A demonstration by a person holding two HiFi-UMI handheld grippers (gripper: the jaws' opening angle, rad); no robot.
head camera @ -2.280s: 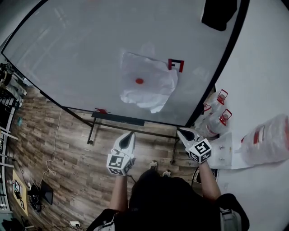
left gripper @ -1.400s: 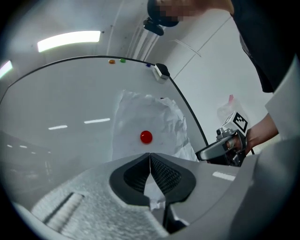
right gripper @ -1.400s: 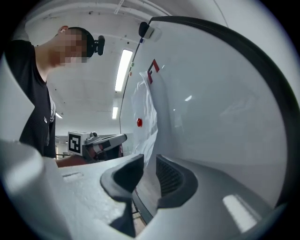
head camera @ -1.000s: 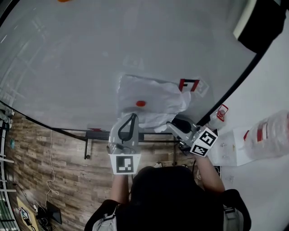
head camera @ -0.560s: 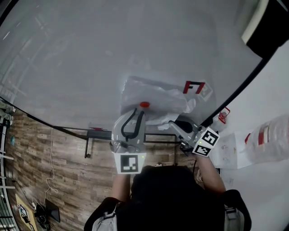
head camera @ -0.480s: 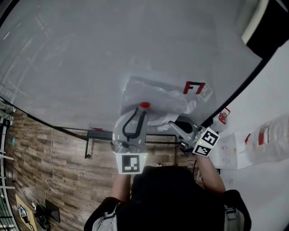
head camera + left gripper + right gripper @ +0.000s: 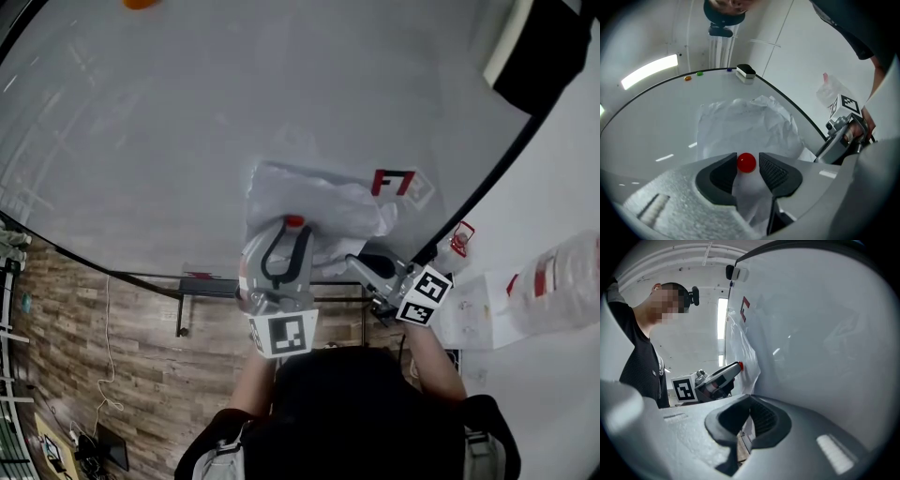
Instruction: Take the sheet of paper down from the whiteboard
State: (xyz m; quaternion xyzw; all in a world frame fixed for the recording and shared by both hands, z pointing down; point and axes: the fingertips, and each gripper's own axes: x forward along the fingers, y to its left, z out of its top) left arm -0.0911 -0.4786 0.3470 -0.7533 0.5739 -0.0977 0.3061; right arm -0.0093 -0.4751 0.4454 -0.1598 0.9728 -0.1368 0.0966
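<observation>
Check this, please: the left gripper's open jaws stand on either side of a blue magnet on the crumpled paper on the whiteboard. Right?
Only the colour is wrong: the magnet is red, not blue. The left gripper view shows it between the jaws of the left gripper, which have just been opening, on the crumpled paper on the whiteboard.

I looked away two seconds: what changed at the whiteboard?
Both grippers rose to the whiteboard. The right gripper reached the lower right corner of the sheet; the left gripper has just been opening its jaws, red magnet between them. Sheet and magnet stayed put.
</observation>
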